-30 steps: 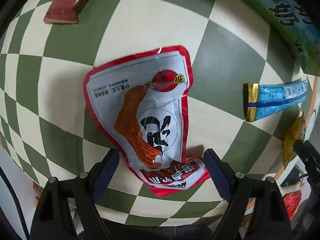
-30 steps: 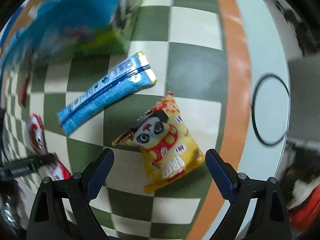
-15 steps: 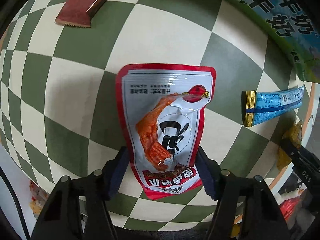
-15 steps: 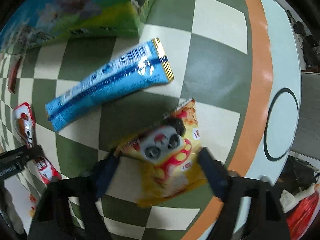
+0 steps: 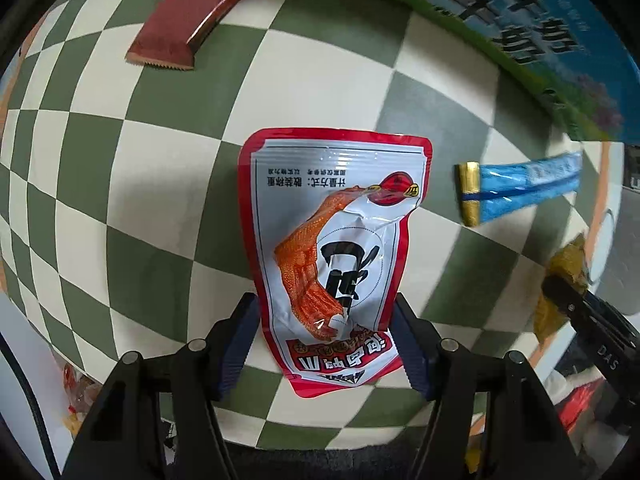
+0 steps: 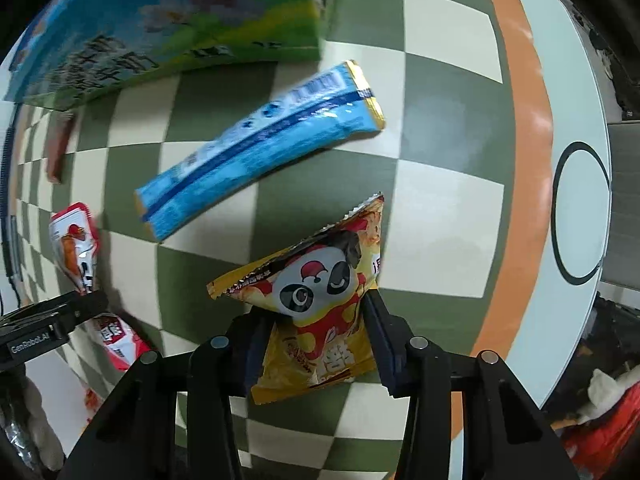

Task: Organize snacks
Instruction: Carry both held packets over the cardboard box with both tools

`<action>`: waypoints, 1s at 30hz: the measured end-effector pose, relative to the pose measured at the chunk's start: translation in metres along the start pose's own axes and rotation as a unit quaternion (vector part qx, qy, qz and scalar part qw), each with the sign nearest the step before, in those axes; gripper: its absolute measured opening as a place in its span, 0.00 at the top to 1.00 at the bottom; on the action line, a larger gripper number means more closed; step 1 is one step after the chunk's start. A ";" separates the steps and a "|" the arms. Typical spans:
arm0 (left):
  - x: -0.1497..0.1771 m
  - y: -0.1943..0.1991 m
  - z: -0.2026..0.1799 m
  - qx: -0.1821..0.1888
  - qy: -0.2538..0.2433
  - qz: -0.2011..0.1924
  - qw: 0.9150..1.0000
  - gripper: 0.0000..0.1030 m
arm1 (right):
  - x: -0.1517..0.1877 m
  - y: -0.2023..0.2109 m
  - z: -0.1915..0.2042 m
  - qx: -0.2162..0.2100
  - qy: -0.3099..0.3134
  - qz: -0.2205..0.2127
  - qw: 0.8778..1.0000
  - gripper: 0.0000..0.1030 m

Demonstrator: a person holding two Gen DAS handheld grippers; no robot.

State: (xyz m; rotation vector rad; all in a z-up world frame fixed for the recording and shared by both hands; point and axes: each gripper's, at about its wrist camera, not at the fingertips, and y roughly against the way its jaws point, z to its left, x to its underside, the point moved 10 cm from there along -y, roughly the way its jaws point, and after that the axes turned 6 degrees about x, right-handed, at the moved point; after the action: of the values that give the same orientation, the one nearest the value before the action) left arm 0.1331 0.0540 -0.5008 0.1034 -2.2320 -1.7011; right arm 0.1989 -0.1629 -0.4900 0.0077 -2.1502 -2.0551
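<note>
Both grippers have just closed on snacks lying on the green-and-cream checked tablecloth (image 5: pixel 168 184). The left gripper (image 5: pixel 326 344) now pinches the lower end of a red-and-white foil pouch printed with a chicken foot (image 5: pixel 340 240); a second ago its jaws stood wide on either side of that pouch, and the pouch has since swung from tilted to nearly straight between the blue pads. The right gripper (image 6: pixel 316 344) has just been closing too, and its pads now squeeze a puffy yellow packet with a panda face (image 6: pixel 320 300), whose sides buckle inward under the grip. With one snack secured in each hand, the pick-up looks done and carrying them to a sorting place appears to be next; the large blue-and-green printed carton (image 6: pixel 168 28) at the table's far side is a likely destination, though that is a guess.

The left wrist view alone shows a dark red flat wrapper with a serrated edge (image 5: pixel 188 28) resting untouched near the carton. The right wrist view alone shows the tablecloth's orange border (image 6: pixel 524 152) and the pale table rim with a black ring (image 6: pixel 582 212). A long blue stick pack with gold ends (image 6: pixel 260 148) lies loose between the two grippers, seen in both views.
</note>
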 end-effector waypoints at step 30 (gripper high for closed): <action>-0.176 0.161 -0.145 0.042 -0.164 -0.039 0.985 0.39 | -0.157 0.178 0.036 -0.112 -0.077 -0.132 0.982 0.56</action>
State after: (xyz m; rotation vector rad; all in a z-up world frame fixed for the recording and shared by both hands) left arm 0.3654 0.0104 -0.3526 -0.0759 -2.5690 -1.7719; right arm 0.3686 -0.0995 -0.3331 0.1149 -2.0849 -2.5175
